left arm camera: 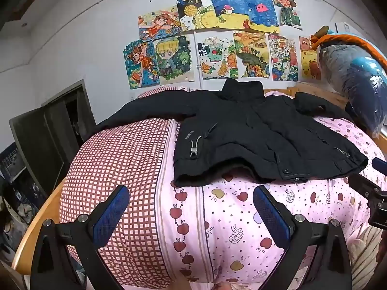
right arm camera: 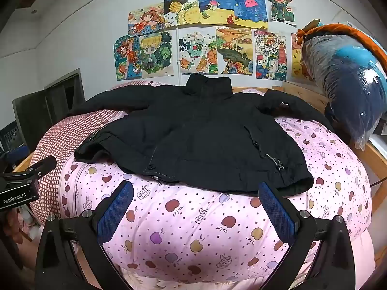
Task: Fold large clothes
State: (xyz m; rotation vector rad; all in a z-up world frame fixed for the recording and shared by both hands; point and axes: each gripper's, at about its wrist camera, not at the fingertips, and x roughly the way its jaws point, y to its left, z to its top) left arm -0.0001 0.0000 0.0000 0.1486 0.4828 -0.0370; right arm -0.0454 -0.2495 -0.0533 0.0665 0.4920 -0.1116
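A black jacket (left arm camera: pixel 254 135) lies spread flat, front up, on a pink apple-print quilt (left arm camera: pixel 232 220), collar toward the wall and both sleeves stretched out sideways. It also shows in the right wrist view (right arm camera: pixel 200 140). My left gripper (left arm camera: pixel 191 198) is open and empty, hovering just short of the jacket's hem near its left corner. My right gripper (right arm camera: pixel 196 193) is open and empty, just short of the hem near the jacket's right side. The right gripper shows at the right edge of the left wrist view (left arm camera: pixel 372 188), and the left gripper at the left edge of the right wrist view (right arm camera: pixel 21 181).
A red-checked quilt part (left arm camera: pixel 116 169) lies left of the jacket. The wooden bed frame (left arm camera: pixel 36 220) rims the bed. A plastic-wrapped blue and orange bundle (right arm camera: pixel 350 82) sits at the back right. Drawings (right arm camera: pixel 205 33) cover the wall. A dark cabinet (left arm camera: pixel 48 135) stands at the left.
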